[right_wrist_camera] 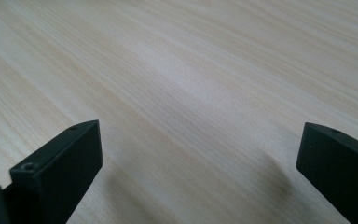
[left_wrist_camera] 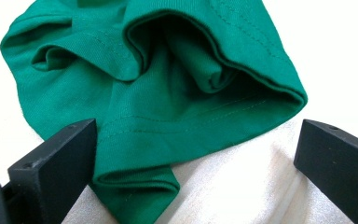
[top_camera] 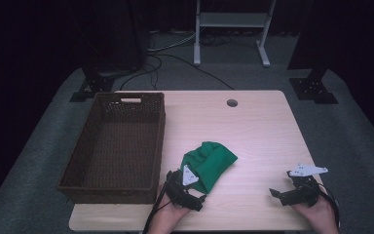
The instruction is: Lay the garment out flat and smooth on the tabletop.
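— So, where is the green cloth (top_camera: 209, 164) right now?

— Crumpled on the pale wooden counter (top_camera: 253, 126), toward the near edge and a little left of the middle. It lies just to the right of the brown wicker basket (top_camera: 85, 165), apart from it, with a strip of bare wood between the two.

— And the left tongs (top_camera: 191, 179)?

— They sit at the near edge of the cloth, held in the person's left hand (top_camera: 168, 214). In the left gripper view the jaws stand spread wide, released, with nothing pinched between them. The cloth's folded lower corner (left_wrist_camera: 137, 186) lies between the two black jaws, close against the left one, while the right jaw stands over bare wood, apart from the fabric.

— What does the cloth look like up close?

— Bunched, with a stitched hem (left_wrist_camera: 242, 65) curling round into an open fold, and several soft creases behind it.

— The right tongs (top_camera: 278, 195)?

— Well apart from the cloth, near the right front corner of the counter, in the person's right hand (top_camera: 316, 212). Their jaws point left. In the right gripper view they are spread wide too, released, with plain wood grain (right_wrist_camera: 191, 93) between them.

— Anything in the basket?

— Its woven floor looks bare from the high view. It stands at the left edge of the counter, with a handle slot (top_camera: 131, 100) in its far wall.

— Anything else on the counter?

— A round cable hole (top_camera: 232, 103) near the far edge.
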`<state>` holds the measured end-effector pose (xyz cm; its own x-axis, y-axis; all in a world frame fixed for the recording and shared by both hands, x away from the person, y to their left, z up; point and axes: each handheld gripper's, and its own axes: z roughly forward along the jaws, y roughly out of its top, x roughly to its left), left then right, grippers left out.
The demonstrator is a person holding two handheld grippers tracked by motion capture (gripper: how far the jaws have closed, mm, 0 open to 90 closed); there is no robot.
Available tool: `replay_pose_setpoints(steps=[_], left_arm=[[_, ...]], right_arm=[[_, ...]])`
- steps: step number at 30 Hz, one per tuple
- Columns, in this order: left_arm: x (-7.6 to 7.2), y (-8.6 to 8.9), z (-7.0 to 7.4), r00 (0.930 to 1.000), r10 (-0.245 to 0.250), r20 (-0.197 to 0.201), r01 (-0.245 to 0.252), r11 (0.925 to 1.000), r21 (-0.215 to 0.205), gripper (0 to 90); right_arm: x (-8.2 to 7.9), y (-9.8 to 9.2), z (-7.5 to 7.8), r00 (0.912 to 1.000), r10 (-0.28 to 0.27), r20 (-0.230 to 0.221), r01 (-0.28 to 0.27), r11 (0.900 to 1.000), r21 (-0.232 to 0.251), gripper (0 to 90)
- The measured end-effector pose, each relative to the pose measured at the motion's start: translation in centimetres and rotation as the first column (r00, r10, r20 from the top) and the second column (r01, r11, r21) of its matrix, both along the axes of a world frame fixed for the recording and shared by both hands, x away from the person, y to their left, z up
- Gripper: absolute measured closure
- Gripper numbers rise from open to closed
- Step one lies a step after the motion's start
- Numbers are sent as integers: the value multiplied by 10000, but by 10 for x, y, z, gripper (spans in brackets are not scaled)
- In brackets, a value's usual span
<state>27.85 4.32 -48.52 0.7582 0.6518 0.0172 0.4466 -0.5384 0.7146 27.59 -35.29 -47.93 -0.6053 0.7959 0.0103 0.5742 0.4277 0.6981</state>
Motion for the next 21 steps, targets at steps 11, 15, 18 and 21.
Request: replay_pose_setpoints(steps=[11,15,18,21], left_arm=[[0,0,0,10000,1,-4,-1,10000,-2,0],[0,0,0,10000,1,-1,-1,10000,-2,0],[0,0,0,10000,-1,0,1,10000,2,0],[0,0,0,10000,0,-2,0,10000,2,0]], right_arm=[[7,2,13,9987,387,331,-400,9984,407,0],[6,1,16,9980,511,369,-538,9956,768,0],[9,3,20,9973,628,372,-660,9934,937,0],[13,7,23,9954,841,466,-884,9912,990,0]])
